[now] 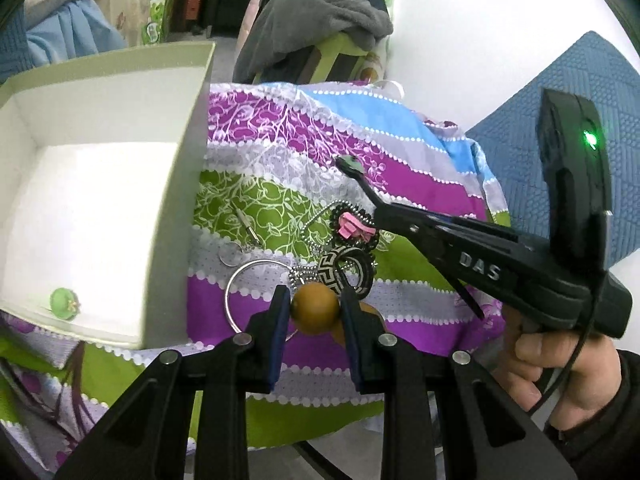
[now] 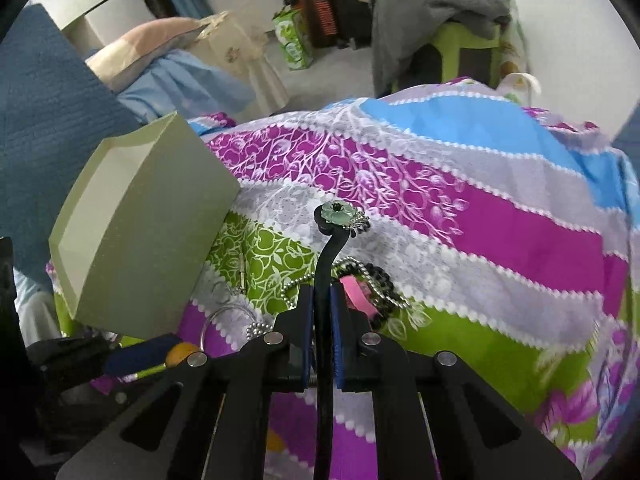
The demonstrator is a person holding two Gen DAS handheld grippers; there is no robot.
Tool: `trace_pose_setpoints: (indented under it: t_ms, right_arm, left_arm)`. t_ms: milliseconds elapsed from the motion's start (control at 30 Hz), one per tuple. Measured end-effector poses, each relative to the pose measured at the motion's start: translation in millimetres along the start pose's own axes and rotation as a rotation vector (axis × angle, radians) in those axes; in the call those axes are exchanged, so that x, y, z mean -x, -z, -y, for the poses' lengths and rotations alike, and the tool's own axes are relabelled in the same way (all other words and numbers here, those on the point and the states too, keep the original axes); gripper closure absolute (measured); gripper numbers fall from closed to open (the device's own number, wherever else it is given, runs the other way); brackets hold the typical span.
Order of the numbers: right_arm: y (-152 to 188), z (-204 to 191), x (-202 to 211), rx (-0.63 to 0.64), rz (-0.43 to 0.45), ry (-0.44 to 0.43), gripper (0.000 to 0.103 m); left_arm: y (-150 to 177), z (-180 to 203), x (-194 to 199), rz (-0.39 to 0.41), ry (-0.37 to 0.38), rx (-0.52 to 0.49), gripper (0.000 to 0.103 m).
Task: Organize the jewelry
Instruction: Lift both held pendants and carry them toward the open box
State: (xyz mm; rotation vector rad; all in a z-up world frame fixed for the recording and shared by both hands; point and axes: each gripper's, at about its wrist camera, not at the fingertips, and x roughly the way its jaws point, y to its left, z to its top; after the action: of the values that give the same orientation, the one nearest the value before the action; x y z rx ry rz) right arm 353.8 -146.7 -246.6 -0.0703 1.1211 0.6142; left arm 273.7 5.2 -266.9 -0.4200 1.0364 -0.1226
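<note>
The left gripper (image 1: 315, 307) clamped an orange bead (image 1: 314, 304) whose cord was hidden, the right gripper (image 2: 321, 312) pinched a black hair clip (image 2: 327, 252) above the striped cloth (image 2: 480, 216).

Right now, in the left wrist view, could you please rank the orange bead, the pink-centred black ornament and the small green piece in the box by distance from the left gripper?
1. Orange bead: between the left gripper fingers.
2. Pink-centred black ornament: just beyond, on the striped cloth.
3. Small green piece: off to the left, inside the white box.
</note>
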Motion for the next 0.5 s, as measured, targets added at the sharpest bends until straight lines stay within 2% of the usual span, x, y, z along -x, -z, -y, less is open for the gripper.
trace_pose_setpoints:
  t_ms: [267, 500]
  right_arm:
    - [18, 2, 32, -0.092, 0.048, 0.073, 0.097]
    - [22, -13, 60, -0.129, 0.088, 0.093, 0.097]
  left_arm:
    - [-5, 3, 21, 0.017, -0.007, -0.035, 0.078]
    - [-15, 6, 52, 0.042, -0.018, -0.081, 0.078]
